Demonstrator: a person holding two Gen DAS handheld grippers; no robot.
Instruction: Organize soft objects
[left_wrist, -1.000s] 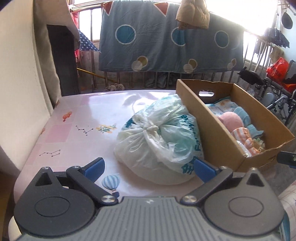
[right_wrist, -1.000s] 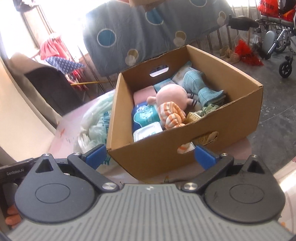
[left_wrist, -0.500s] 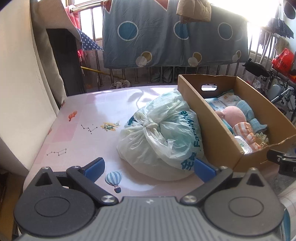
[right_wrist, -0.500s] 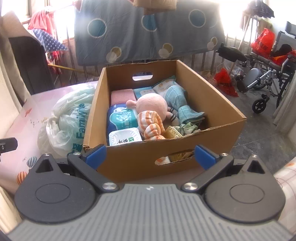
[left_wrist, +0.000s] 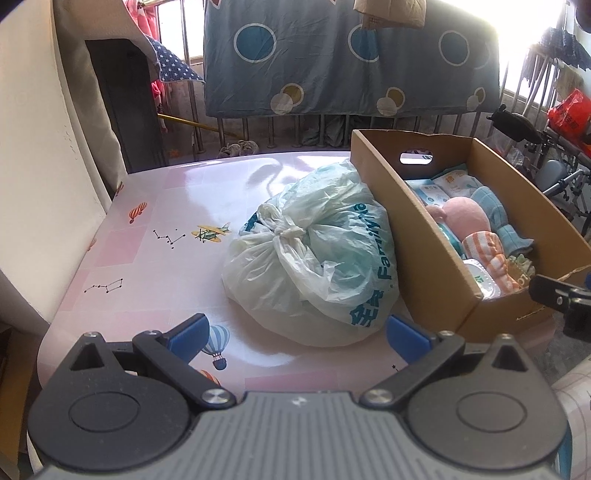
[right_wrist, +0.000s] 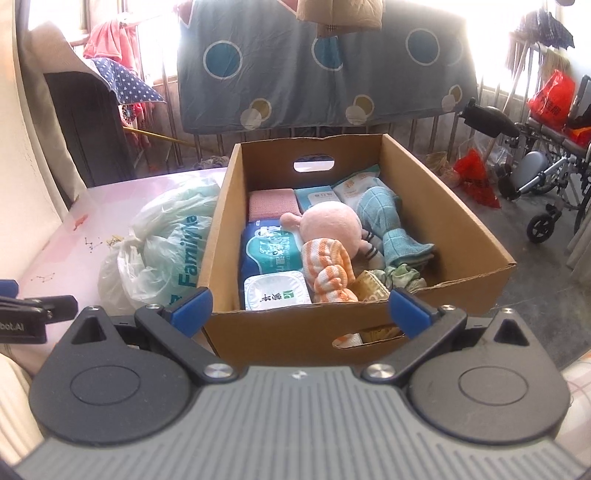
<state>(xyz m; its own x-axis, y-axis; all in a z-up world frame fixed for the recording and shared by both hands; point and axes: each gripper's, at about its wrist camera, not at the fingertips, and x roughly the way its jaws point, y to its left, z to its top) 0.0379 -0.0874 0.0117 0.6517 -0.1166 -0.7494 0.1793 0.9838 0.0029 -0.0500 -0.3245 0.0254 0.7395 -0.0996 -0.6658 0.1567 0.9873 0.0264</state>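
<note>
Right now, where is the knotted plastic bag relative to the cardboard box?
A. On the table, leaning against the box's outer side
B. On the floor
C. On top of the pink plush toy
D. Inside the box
A: the knotted plastic bag sits on the pink table, pressed against the cardboard box wall.

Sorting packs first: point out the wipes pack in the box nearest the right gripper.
The white flat pack in the box's near-left corner; the blue pack lies behind it.

Right tongs (right_wrist: 299, 308) swung round to face box (right_wrist: 354, 328) square-on — left tongs (left_wrist: 297, 332) backed off bag (left_wrist: 314, 254) a bit.
</note>
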